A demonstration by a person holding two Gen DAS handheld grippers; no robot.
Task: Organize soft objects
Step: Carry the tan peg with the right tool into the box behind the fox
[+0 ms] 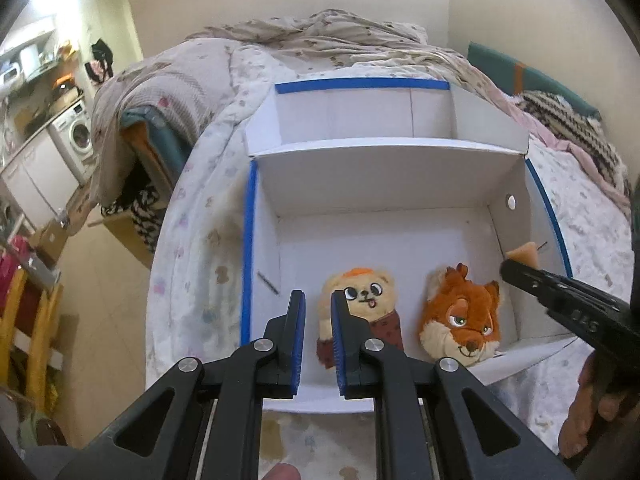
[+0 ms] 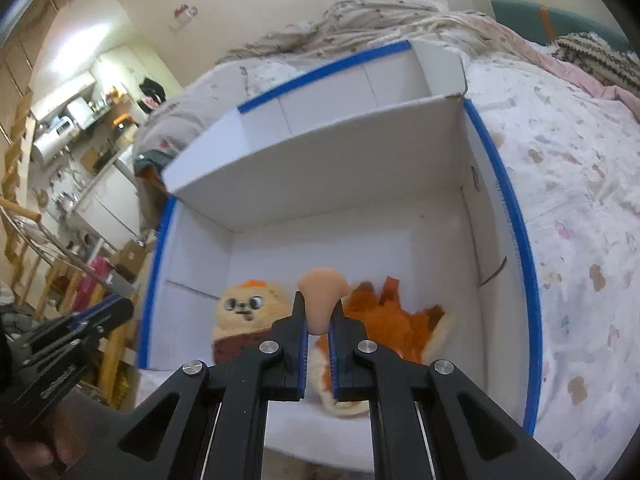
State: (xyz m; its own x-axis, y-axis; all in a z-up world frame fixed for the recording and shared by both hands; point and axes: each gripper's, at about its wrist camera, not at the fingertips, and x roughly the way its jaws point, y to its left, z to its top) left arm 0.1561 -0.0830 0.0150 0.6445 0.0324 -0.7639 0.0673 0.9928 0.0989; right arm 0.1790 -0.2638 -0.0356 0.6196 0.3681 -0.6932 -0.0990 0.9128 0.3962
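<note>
Between the right tongs (image 2: 319,312) sits a peach-coloured soft piece (image 2: 321,300), pinched at its narrow end with its wider top sticking out past the tips, held above the white blue-edged cardboard box (image 2: 512,216) on the bed (image 2: 580,184). Inside the box lie two plush toys side by side: a cream dog plush (image 1: 362,312) with orange hair and an orange fox plush (image 1: 464,320). Left tongs (image 1: 318,300) hover spread and empty over the dog plush's left side.
</note>
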